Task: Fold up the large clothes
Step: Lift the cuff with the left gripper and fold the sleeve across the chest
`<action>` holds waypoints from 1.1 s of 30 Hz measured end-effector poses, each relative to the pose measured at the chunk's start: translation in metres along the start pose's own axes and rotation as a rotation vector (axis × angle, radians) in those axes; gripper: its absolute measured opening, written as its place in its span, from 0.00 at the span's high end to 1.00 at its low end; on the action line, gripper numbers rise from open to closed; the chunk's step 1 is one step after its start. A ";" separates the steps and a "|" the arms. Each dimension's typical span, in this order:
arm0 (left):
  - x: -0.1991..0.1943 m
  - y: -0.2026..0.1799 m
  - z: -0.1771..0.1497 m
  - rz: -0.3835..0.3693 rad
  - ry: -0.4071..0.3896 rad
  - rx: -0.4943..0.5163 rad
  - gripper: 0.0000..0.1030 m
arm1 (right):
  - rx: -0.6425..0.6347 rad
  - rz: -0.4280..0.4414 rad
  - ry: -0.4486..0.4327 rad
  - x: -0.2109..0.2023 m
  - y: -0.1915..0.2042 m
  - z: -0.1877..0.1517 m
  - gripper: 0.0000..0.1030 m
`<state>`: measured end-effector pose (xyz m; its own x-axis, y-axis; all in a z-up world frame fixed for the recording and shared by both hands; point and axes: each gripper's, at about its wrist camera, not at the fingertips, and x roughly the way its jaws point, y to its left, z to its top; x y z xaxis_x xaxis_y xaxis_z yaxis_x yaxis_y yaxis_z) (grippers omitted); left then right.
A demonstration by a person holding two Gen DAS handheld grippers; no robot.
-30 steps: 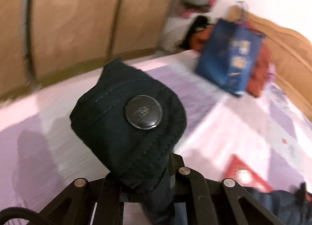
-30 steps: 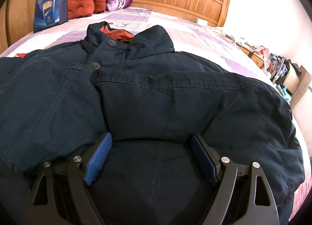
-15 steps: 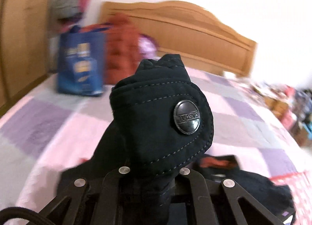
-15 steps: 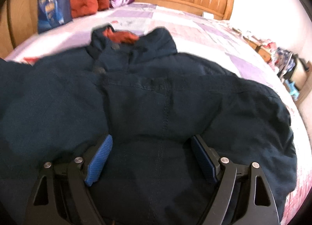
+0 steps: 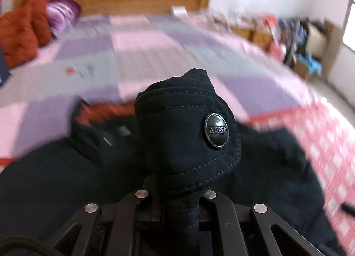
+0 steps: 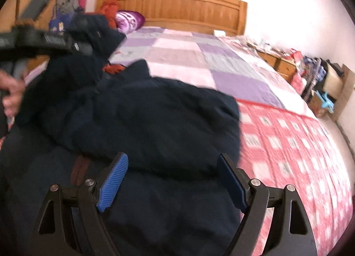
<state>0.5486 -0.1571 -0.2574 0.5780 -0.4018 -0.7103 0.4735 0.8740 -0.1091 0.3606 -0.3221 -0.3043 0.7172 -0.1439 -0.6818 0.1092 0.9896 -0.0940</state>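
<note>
A wide bed [image 6: 221,61] is filling most of the room, its purple-and-pink checked quilt [image 5: 142,49] giving way to a red-and-white patterned cover [image 6: 295,145] nearer the foot. A carved wooden headboard [image 6: 177,5] is standing against a plain white wall [image 6: 277,1], with a rust-red bundle [image 5: 20,32] and a purple pillow [image 5: 62,14] lying beside it. Low wooden cabinets [image 6: 279,65] are running along the far side, clutter and a cardboard box [image 5: 319,41] are piling up there, and daylight is glaring from the right edge.

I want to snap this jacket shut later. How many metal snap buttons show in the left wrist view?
1: a snap button on the jacket flap clamped in the left gripper. Others may be hidden in the blurred folds.
</note>
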 end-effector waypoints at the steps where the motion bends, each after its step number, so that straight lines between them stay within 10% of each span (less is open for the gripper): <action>1: 0.009 -0.010 -0.010 0.005 0.020 0.026 0.93 | -0.002 -0.011 0.009 -0.001 -0.005 -0.006 0.17; 11: 0.028 -0.040 -0.048 -0.003 0.085 0.068 0.89 | 0.073 -0.049 0.082 -0.008 -0.031 -0.046 0.17; 19: -0.042 -0.032 -0.057 -0.088 -0.038 0.015 0.37 | 0.152 -0.093 0.089 -0.008 -0.039 -0.032 0.17; 27: -0.109 0.060 -0.106 0.228 -0.124 -0.104 0.10 | 0.139 -0.095 0.052 -0.017 -0.020 0.006 0.17; 33: -0.106 0.165 -0.163 0.583 -0.048 -0.295 0.09 | 0.053 0.027 0.010 -0.012 0.032 0.059 0.16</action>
<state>0.4570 0.0740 -0.3128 0.7172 0.1546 -0.6795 -0.1249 0.9878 0.0929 0.3965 -0.2887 -0.2561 0.7133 -0.1169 -0.6910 0.1264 0.9913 -0.0372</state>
